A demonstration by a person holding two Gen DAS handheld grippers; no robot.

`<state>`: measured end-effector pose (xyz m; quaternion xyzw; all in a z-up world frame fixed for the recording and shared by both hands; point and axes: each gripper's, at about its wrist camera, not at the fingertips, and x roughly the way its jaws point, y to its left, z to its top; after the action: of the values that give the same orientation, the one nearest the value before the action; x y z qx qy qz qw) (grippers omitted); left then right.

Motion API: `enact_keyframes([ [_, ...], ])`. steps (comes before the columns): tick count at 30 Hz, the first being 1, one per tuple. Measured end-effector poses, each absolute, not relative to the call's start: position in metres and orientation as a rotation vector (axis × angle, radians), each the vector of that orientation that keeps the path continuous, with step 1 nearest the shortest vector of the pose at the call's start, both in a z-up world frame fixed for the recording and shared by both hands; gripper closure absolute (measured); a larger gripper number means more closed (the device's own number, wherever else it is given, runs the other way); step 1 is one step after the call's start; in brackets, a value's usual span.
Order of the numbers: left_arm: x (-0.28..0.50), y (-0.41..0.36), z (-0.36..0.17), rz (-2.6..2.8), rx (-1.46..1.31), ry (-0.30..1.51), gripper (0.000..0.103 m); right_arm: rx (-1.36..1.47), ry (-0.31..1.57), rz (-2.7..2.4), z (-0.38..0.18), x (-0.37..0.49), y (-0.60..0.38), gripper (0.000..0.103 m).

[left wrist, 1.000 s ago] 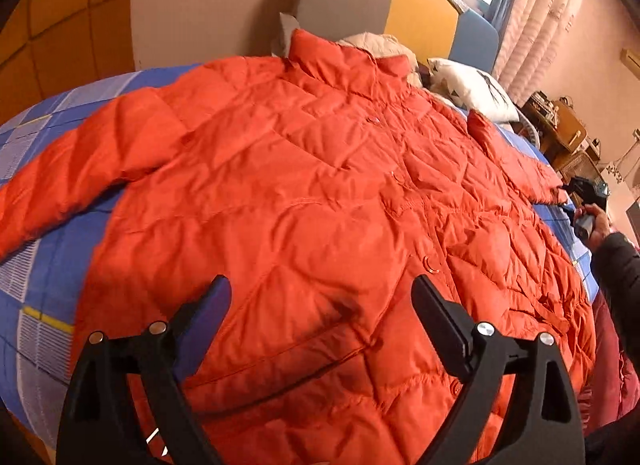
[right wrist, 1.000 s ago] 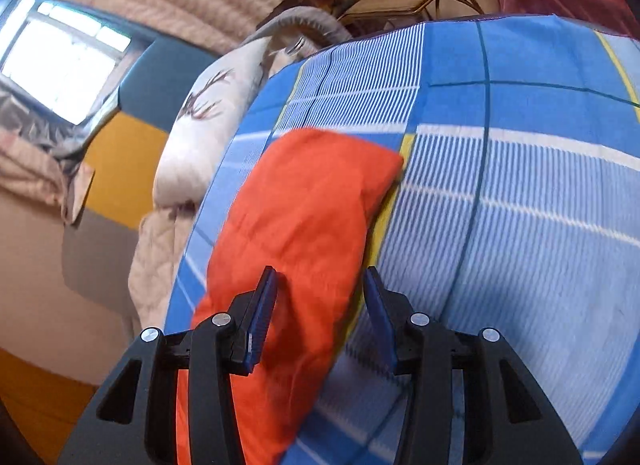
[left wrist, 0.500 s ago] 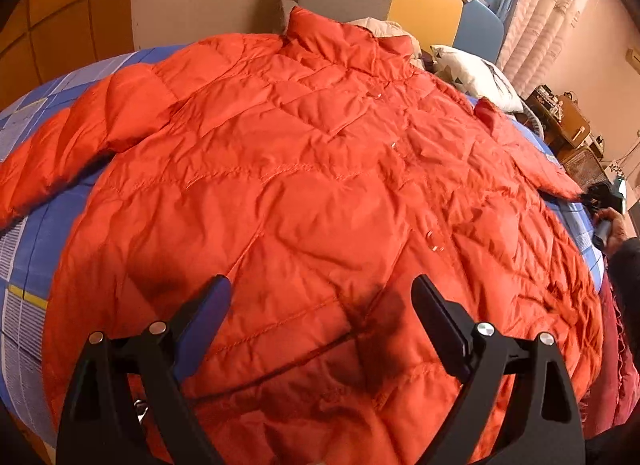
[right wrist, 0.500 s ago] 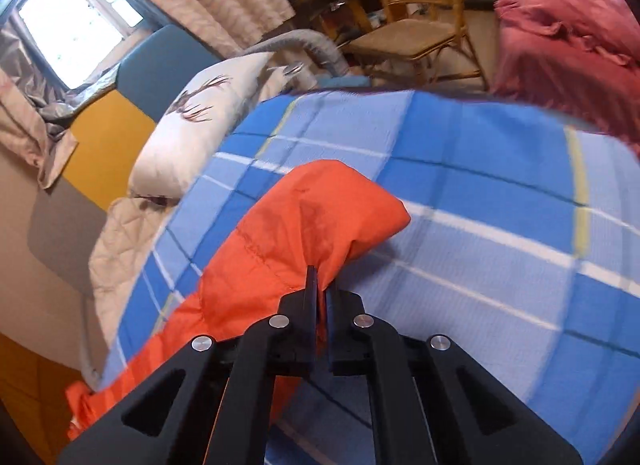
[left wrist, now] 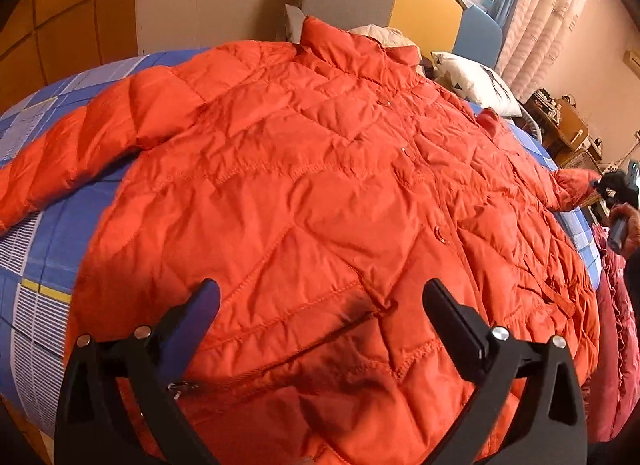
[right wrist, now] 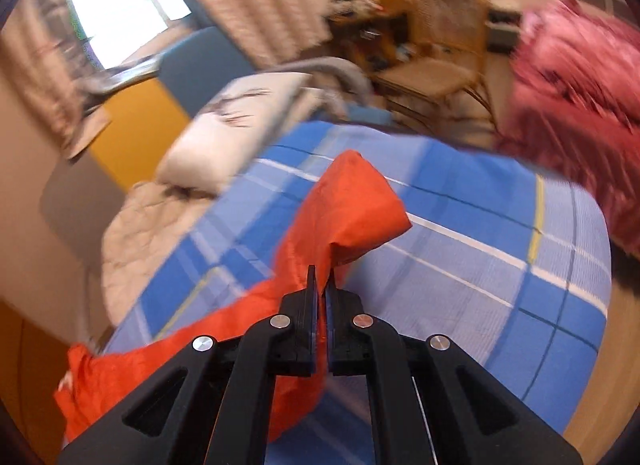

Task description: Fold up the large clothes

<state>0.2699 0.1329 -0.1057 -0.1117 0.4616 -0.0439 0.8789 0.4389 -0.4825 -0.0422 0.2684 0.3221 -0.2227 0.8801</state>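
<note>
Jacket on bed

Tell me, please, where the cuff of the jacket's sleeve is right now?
In the right wrist view, the sleeve cuff is centre frame, lifted above the blue checked bedsheet and pinched by the right gripper, with the white pillow beyond.

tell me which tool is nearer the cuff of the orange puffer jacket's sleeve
Right. The right tool is shut on the orange puffer jacket's sleeve just behind its cuff; the opening left tool hangs over the jacket's lower front, well away.

jacket: orange, quilted | bedsheet: blue/white plaid w/ yellow | blanket: pink
</note>
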Motion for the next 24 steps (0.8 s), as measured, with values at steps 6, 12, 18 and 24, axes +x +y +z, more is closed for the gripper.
enact_keyframes([
  [6, 0.27, 0.142, -0.098, -0.073, -0.235, 0.916, 0.002, 0.425, 0.691, -0.254, -0.016, 0.463, -0.395, 0.1],
  [12, 0.272, 0.152, -0.091, -0.104, -0.284, 0.879, 0.002, 0.324, 0.768, -0.048, -0.024, 0.488, -0.288, 0.1],
  [18, 0.28, 0.161, -0.086, -0.075, -0.266, 0.869, 0.002, 0.268, 0.844, 0.084, -0.048, 0.5, -0.202, 0.1],
  [24, 0.294, 0.167, -0.085, -0.046, -0.265, 0.88, 0.002, 0.156, 0.926, 0.171, -0.076, 0.507, -0.131, 0.1],
])
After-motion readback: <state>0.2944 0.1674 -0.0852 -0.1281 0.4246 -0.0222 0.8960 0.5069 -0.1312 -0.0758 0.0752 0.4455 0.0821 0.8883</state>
